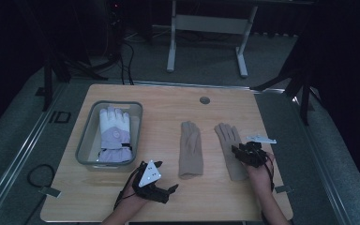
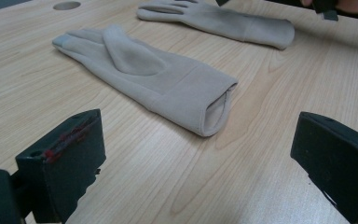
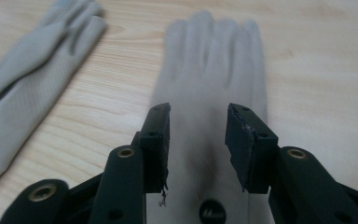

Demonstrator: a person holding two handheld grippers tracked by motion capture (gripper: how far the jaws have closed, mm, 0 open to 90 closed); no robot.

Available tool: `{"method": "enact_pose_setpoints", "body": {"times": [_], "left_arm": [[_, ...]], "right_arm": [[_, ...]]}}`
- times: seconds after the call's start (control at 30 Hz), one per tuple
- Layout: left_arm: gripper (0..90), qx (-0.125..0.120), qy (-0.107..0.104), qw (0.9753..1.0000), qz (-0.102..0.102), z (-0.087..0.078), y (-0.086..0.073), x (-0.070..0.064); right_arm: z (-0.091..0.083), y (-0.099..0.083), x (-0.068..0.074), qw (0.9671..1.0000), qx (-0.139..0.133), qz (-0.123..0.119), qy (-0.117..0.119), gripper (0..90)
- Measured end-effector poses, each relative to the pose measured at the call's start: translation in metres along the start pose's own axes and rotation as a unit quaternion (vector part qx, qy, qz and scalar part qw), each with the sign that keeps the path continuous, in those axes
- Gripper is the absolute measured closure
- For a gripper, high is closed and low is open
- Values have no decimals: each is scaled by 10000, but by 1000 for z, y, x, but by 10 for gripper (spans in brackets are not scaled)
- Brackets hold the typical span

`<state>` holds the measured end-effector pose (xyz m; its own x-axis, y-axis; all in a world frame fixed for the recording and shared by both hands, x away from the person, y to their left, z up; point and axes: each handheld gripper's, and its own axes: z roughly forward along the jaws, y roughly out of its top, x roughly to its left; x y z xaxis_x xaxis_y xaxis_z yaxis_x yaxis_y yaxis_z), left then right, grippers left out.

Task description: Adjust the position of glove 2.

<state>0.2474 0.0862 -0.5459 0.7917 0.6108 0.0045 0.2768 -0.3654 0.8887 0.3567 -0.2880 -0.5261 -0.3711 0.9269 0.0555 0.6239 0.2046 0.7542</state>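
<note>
Right hand-held gripper (image 3: 198, 140) half open, empty, poised directly over cuff end of flat beige knit glove (image 3: 214, 88) on wooden bench (image 1: 168, 197); long axis in line with jaws, fingers pointing away. Left hand-held gripper (image 2: 191, 154) wide open, empty, facing second beige glove (image 2: 154, 79), cuff nearest.

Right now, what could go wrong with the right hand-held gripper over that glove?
1. The right hand-held gripper hangs open over the flat beige fabric glove; its jaws may slide off or pinch one layer only.
2. The second beige glove lies close beside; dragging could shift it.
</note>
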Motion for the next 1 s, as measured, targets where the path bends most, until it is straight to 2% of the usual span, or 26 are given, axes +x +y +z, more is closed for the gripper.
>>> {"method": "enact_pose_setpoints", "body": {"times": [0.1,0.2,0.27,0.33,0.43,0.47,0.63,0.73,0.77,0.83,0.87,0.97,1.0], "left_arm": [[30,-7,-23,10000,-12,0,0,0],[30,-17,-33,10000,3,0,0,0],[30,-23,-47,10000,1,0,0,0],[30,-46,-48,10000,-21,0,-1,0],[30,-45,-49,10000,-32,0,-1,0],[30,-28,-46,10000,-12,0,-1,0],[30,-23,-38,10000,16,-1,0,0],[30,-11,-40,10000,14,0,-1,0],[31,-4,-42,10000,15,0,-1,0],[30,-4,-42,10000,15,0,-1,0],[30,-7,-30,10000,20,0,-1,0],[30,-20,-19,10000,28,0,0,0],[30,-26,-16,10000,18,-1,0,0]], "right_arm": [[-1,6,-5,9988,-165,-388,245,589],[1,11,-14,9949,-282,-825,509,564],[3,12,-19,9928,-261,-992,623,563],[7,12,-23,9922,-163,-1054,641,564],[12,9,-26,9915,-33,-1100,692,563],[18,5,-27,9913,63,-1065,775,538],[30,-7,-27,9920,228,-986,761,503],[29,-11,-26,9941,92,-844,683,616],[29,-12,-25,9944,62,-847,623,679],[28,-13,-24,9947,39,-858,571,679],[27,-14,-22,9966,14,-704,435,784],[27,-15,-15,9976,-1,-657,197,812],[26,-14,-12,9985,18,-547,93,817]]}}
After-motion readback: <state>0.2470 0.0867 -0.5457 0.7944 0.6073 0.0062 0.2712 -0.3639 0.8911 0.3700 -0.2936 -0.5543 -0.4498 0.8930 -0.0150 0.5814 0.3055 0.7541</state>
